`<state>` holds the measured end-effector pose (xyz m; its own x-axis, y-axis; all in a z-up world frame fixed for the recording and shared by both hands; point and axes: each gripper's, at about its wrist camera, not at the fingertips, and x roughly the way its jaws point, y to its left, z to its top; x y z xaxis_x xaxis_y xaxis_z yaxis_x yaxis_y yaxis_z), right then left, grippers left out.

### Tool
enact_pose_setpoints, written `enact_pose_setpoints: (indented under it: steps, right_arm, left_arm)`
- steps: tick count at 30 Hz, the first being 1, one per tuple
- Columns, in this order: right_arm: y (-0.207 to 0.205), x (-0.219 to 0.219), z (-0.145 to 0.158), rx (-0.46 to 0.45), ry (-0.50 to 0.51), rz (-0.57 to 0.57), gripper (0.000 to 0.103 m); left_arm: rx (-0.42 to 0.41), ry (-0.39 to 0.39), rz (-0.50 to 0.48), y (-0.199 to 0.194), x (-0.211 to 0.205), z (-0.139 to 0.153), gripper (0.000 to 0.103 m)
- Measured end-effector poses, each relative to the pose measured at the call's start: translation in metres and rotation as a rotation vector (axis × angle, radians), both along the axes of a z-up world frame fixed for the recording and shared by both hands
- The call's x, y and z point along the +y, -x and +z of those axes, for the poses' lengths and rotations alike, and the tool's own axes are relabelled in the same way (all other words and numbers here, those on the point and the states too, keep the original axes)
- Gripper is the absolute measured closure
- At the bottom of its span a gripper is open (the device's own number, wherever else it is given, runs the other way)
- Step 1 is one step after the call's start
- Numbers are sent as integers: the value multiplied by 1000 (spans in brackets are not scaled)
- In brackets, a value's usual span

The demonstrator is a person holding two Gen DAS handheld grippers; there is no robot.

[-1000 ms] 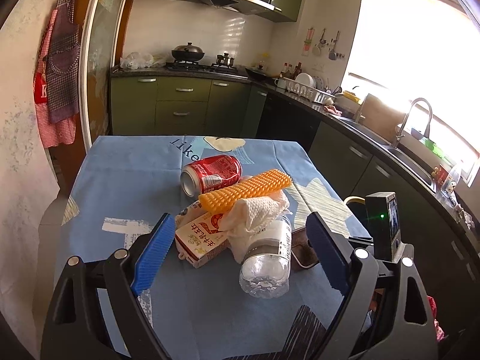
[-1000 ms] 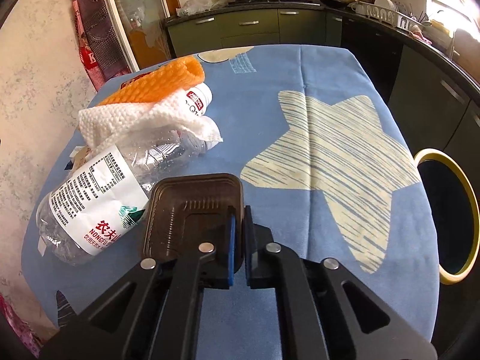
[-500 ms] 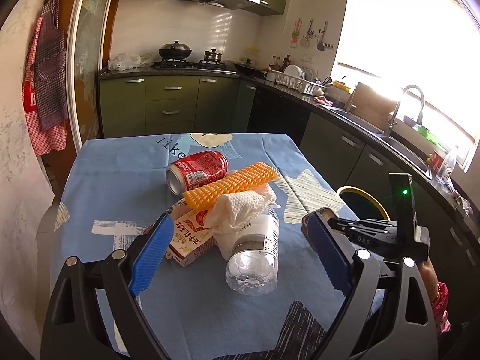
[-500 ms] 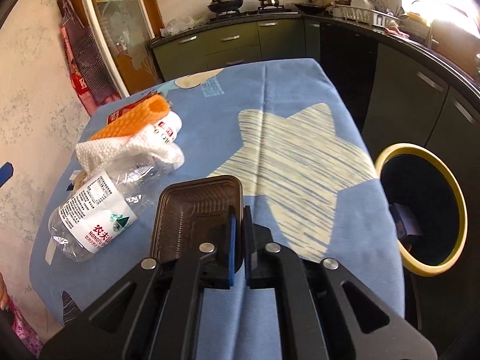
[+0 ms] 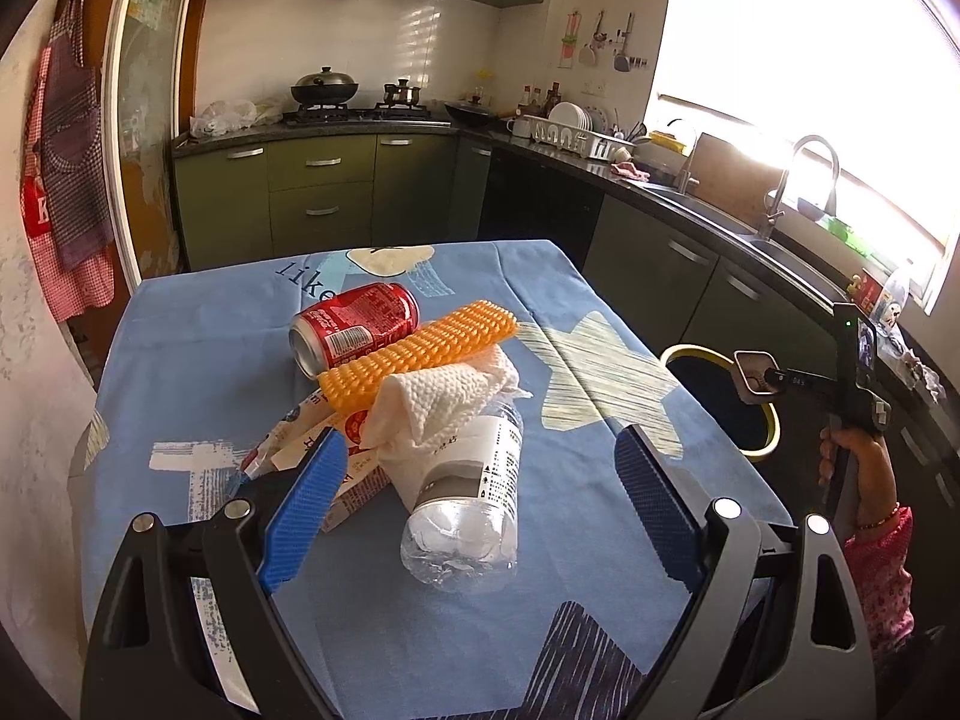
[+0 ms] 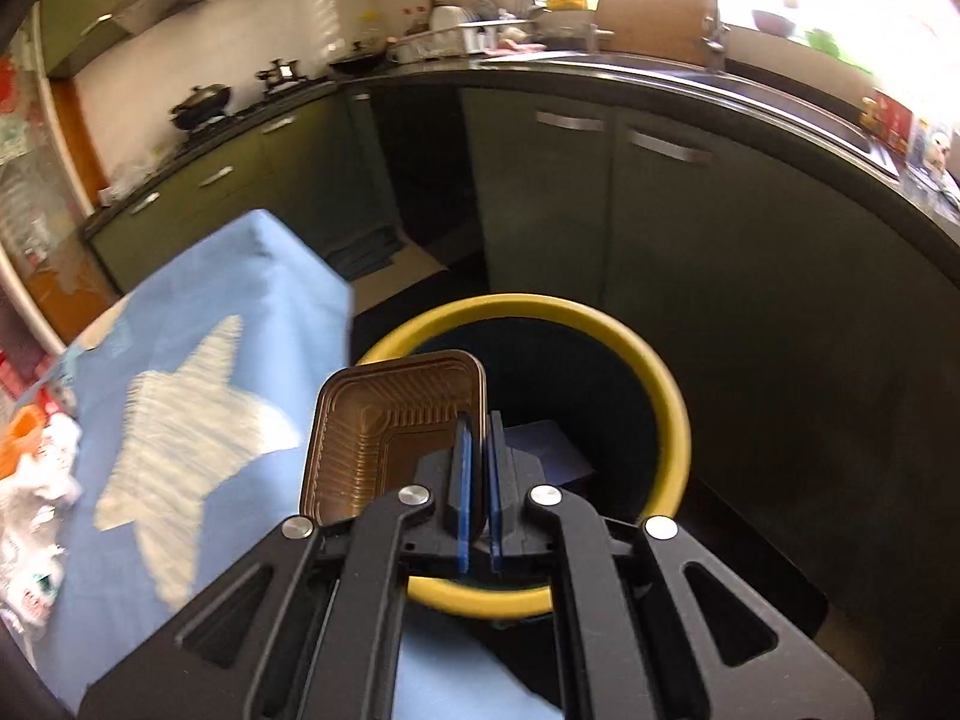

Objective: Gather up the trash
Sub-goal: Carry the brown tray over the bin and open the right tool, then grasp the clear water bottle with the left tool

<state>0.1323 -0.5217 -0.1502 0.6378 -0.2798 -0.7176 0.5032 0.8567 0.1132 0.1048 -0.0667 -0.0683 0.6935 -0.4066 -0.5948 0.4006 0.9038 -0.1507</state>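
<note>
The table (image 5: 180, 372) wears a blue star-print cloth. Between the open jaws lies a clear plastic bottle (image 5: 465, 498); beyond them a red can (image 5: 354, 324); by the left jaw a carton (image 5: 354, 483).

Green cabinets (image 5: 324, 192), sunlit window (image 5: 798, 60) — kitchen

left tongs (image 5: 474, 504) spread wide, right tongs (image 6: 478, 468) clamped
</note>
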Motion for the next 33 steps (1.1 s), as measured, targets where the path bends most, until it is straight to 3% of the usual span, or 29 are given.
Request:
enact_pose_setpoints:
  steps: [8, 11, 16, 18, 25, 33]
  right_arm:
    - [-9, -38, -26, 44, -4, -75, 97]
    - [-5, -41, -29, 27, -5, -99, 77]
    - [4, -40, -28, 3, -27, -88, 75]
    - [7, -35, -28, 3, -31, -72, 68]
    - [8, -19, -30, 0, -58, -35, 67]
    - [7, -14, -33, 3, -76, -16, 66]
  left_arm:
    - [8, -35, -38, -6, -22, -2, 14]
    - [16, -45, -53, -8, -29, -4, 14]
    - [24, -49, -64, -9, -34, -7, 14]
    - [30, -48, -67, -9, -34, -8, 14]
    - [51, -51, -69, -8, -27, -7, 14]
    - [200, -25, -127, -30, -30, -33, 15]
